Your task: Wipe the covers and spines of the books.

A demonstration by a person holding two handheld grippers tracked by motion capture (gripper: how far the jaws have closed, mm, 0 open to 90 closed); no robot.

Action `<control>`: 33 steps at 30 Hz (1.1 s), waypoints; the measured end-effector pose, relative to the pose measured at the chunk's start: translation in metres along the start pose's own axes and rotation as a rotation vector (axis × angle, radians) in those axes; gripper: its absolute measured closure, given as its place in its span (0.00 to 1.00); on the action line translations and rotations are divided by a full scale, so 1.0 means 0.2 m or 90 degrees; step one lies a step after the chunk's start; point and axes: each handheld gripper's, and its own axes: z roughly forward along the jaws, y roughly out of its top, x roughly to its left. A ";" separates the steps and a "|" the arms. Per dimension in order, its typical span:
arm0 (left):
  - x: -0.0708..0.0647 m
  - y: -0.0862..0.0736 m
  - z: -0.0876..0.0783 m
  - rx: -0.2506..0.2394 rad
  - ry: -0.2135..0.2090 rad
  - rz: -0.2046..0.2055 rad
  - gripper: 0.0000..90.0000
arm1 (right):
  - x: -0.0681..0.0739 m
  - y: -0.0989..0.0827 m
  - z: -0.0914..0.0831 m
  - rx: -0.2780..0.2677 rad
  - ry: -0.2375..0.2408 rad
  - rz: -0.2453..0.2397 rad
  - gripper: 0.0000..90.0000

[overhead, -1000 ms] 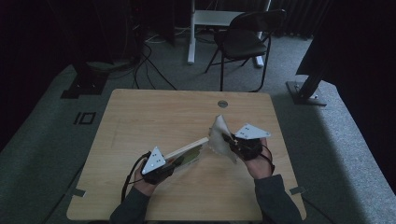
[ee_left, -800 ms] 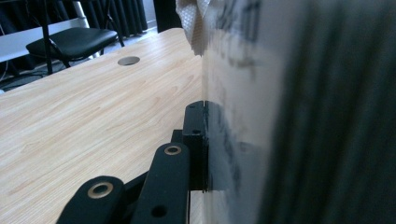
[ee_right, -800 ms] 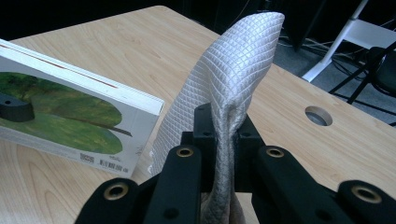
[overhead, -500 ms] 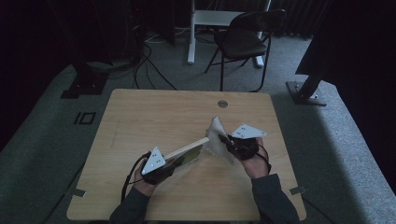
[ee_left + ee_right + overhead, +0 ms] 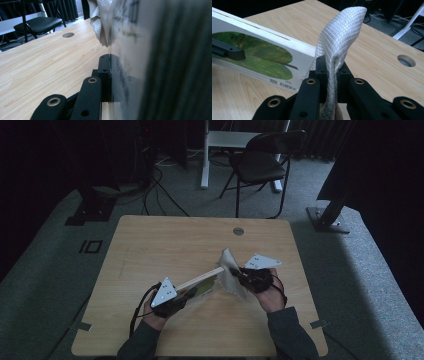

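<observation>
High view: mid-frame over the light wooden table (image 5: 150, 250), left tongs (image 5: 186, 293) clamp a thin white book with a green cover picture (image 5: 202, 282).

Left gripper view: the book's cover fills the right half.

Right gripper view: right tongs (image 5: 329, 67) pinch a white quilted cloth (image 5: 342, 30) at the book's corner. Looks like wiping; next, drag the cloth along the cover.

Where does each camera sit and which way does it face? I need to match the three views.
High view: above the person's side, looking forward and down on the table; forearms, both hands.
Left gripper view: on the left gripper, along the book.
Right gripper view: on the right gripper, clamping the cloth.
Shared: book, cloth, table.
</observation>
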 end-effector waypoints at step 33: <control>0.00 0.02 -0.03 -0.015 0.007 -0.001 0.87 | 0.02 -0.03 0.05 0.019 0.014 -0.004 0.93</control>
